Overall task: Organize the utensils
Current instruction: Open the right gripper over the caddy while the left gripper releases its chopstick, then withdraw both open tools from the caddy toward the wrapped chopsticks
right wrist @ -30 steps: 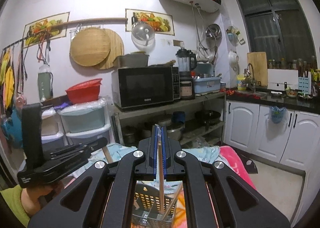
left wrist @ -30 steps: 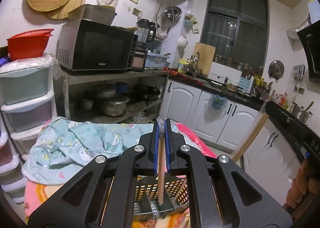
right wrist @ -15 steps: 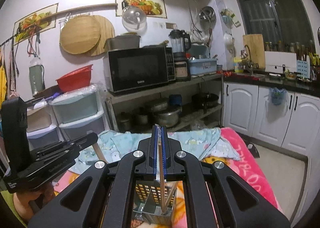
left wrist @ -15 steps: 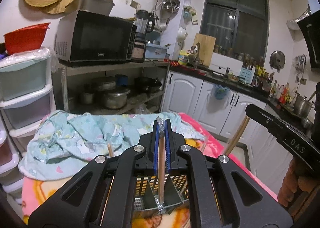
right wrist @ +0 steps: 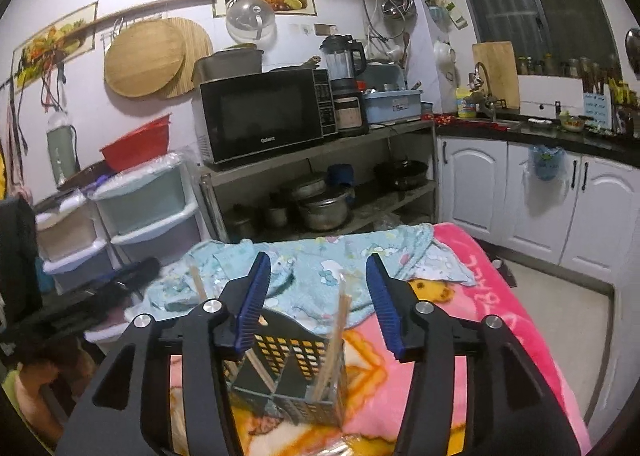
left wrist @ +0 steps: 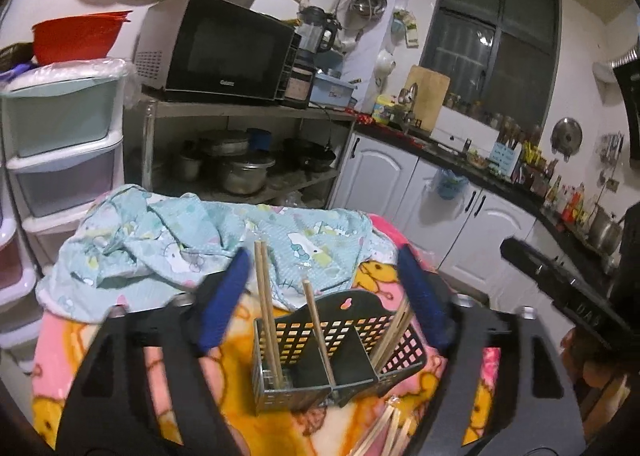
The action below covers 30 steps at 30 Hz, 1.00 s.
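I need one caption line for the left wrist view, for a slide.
Left gripper open above the black utensil caddy, wooden chopsticks standing in its compartments, on a cartoon blanket.

The caddy looks like dark matt perforated plastic; the chopsticks are pale bare wood, and the blanket is soft printed cloth.

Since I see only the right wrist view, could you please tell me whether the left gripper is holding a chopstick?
Observer: No, the left gripper is open and empty.
Operator: Thank you. How many chopsticks are in the chopstick holder's left compartment?
Observer: Two chopsticks stand in the left compartment of the chopstick holder.
Operator: Are any outside it?
Observer: Yes, loose chopsticks lie on the blanket in front of it.
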Each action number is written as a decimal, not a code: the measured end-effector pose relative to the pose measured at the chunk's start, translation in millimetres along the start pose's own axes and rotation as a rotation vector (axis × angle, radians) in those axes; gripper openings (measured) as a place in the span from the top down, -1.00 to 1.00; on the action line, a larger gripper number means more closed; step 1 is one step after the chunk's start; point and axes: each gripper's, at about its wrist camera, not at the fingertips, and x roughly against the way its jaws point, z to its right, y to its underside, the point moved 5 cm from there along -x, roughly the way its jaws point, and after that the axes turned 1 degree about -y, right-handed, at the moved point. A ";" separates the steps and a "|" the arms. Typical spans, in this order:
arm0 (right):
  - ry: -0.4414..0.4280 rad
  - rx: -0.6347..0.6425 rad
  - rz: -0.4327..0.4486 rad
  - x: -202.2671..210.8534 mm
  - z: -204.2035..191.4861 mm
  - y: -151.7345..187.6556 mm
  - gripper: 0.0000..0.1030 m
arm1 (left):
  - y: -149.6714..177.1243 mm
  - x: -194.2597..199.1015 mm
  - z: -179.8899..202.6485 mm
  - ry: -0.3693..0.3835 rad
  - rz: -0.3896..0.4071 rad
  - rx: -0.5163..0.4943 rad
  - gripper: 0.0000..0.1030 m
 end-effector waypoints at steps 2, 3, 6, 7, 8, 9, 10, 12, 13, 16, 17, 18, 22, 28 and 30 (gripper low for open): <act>0.006 0.009 -0.002 2.7 -0.4 2.2 -0.05 | -0.8 7.5 -1.7 -0.006 0.015 0.010 -0.61; 0.006 0.011 -0.001 4.1 -0.5 3.2 -0.05 | -1.1 11.4 -2.6 -0.008 0.020 0.015 -0.71; 0.004 0.013 -0.002 8.0 -1.9 6.1 -0.10 | -2.1 19.5 -2.2 -0.013 0.031 0.018 -0.80; 0.003 0.016 -0.002 10.0 -2.4 7.5 -0.12 | -1.7 22.5 -2.0 -0.014 0.033 0.019 -0.80; 0.003 0.018 -0.002 11.9 -2.9 8.7 -0.14 | -1.3 24.4 -2.3 -0.017 0.033 0.020 -0.80; 0.004 0.020 -0.002 13.7 -3.0 9.8 -0.15 | -0.8 25.7 -2.7 -0.018 0.031 0.023 -0.80; 0.006 0.021 -0.003 16.0 -3.0 11.3 -0.17 | 0.7 27.9 -3.8 -0.020 0.028 0.026 -0.80; 0.005 0.018 -0.002 17.6 -2.6 11.6 -0.20 | 3.1 30.9 -6.2 -0.017 0.019 0.033 -0.80; 0.003 0.018 -0.002 20.0 -2.5 12.9 -0.20 | 4.6 32.8 -7.0 -0.016 0.017 0.036 -0.80; 0.002 0.020 -0.001 24.9 -2.6 15.5 -0.21 | 9.3 38.0 -9.4 -0.028 0.013 0.035 -0.80; 0.001 0.021 -0.001 27.2 -2.6 16.6 -0.22 | 10.6 39.3 -10.4 -0.030 0.010 0.035 -0.80; 0.000 0.022 0.000 30.1 -2.6 18.1 -0.23 | 12.0 41.1 -10.8 -0.031 0.008 0.035 -0.80; -0.001 0.029 -0.001 39.9 -2.8 24.0 -0.26 | 18.1 48.8 -14.2 -0.033 0.000 0.040 -0.80; -0.001 0.038 -0.010 49.3 -3.0 31.9 -0.27 | 25.3 58.3 -15.2 -0.032 -0.004 0.051 -0.80; 0.001 0.038 -0.011 51.3 -3.1 33.9 -0.27 | 26.4 59.1 -15.4 -0.033 -0.004 0.052 -0.80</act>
